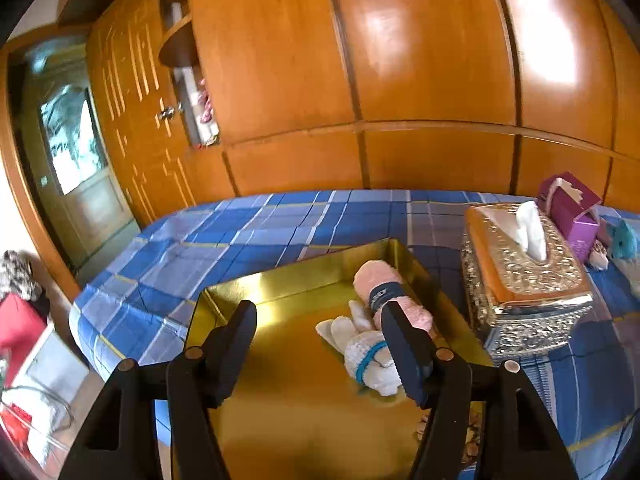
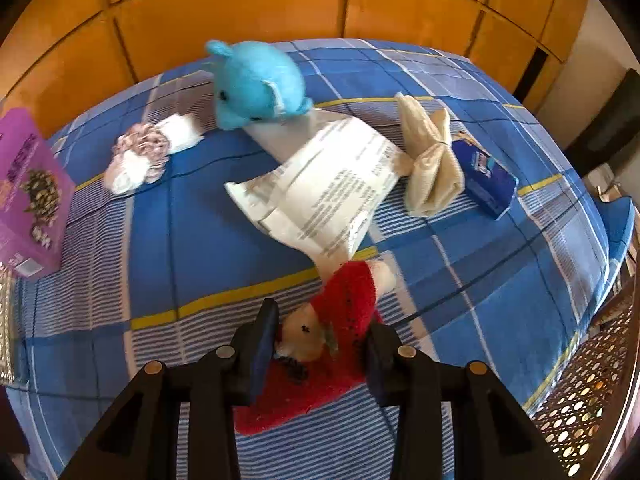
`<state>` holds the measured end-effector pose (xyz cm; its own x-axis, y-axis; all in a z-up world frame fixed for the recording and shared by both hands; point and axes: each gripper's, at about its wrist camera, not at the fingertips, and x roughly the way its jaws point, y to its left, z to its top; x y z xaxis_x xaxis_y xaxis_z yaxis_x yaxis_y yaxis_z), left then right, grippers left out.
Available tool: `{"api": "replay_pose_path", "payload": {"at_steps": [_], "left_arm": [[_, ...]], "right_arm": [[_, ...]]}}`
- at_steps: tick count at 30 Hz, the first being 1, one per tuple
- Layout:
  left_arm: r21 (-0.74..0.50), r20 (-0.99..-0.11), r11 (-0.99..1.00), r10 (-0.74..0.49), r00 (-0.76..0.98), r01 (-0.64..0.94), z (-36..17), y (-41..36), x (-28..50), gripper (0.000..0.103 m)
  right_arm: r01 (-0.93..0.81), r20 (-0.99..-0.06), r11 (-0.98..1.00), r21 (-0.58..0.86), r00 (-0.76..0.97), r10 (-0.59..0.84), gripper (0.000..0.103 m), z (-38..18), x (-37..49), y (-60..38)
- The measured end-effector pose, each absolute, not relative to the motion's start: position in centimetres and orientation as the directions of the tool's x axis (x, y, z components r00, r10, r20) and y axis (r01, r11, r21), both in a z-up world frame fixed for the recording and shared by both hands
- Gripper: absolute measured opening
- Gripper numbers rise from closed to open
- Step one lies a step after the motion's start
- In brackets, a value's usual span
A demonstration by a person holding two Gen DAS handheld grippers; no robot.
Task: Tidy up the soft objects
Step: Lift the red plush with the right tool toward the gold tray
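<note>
In the left wrist view my left gripper is open and empty above a gold tray on the bed. A pink rolled towel and a white plush rabbit with a blue band lie in the tray by the right finger. In the right wrist view my right gripper is closed around a red-dressed plush doll on the blue plaid bedspread. A blue plush dolphin, a cream folded cloth and a white-and-mauve frilly cloth lie further back.
An ornate metal tissue box stands right of the tray, with a purple box behind it. A printed white bag and a small blue packet lie on the bed. Wooden wardrobe doors stand behind. A perforated metal surface sits at right.
</note>
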<state>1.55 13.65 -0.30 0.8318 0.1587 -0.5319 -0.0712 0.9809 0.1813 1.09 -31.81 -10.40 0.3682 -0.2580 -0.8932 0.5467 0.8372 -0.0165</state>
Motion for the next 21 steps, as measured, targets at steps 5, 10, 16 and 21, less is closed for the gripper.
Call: {"api": "replay_pose_path", "payload": {"at_steps": [5,10,16,21], "left_arm": [[0.208,-0.515,0.977,0.138,0.846,-0.033,0.2,12.2,1.0,0.066],[0.228,-0.509,0.974,0.118,0.853,0.002,0.4,10.6,0.6,0.066],[0.247,-0.507,0.969,0.100,0.856,0.033,0.4,9.3,0.3,0.066],[0.256,-0.508,0.966,0.091,0.856,0.049,0.3,8.5,0.2,0.066]], "right_arm": [[0.503,-0.883,0.864,-0.005,0.403,-0.240,0.038,-10.4,0.8,-30.8],[0.484,-0.878,0.875,0.008,0.423,-0.225,0.036,-10.4,0.5,-30.1],[0.472,-0.870,0.881,0.027,0.445,-0.212,0.029,-10.3,0.4,-29.7],[0.435,-0.865,0.900,0.032,0.463,-0.193,0.020,-10.1,0.5,-28.8]]}}
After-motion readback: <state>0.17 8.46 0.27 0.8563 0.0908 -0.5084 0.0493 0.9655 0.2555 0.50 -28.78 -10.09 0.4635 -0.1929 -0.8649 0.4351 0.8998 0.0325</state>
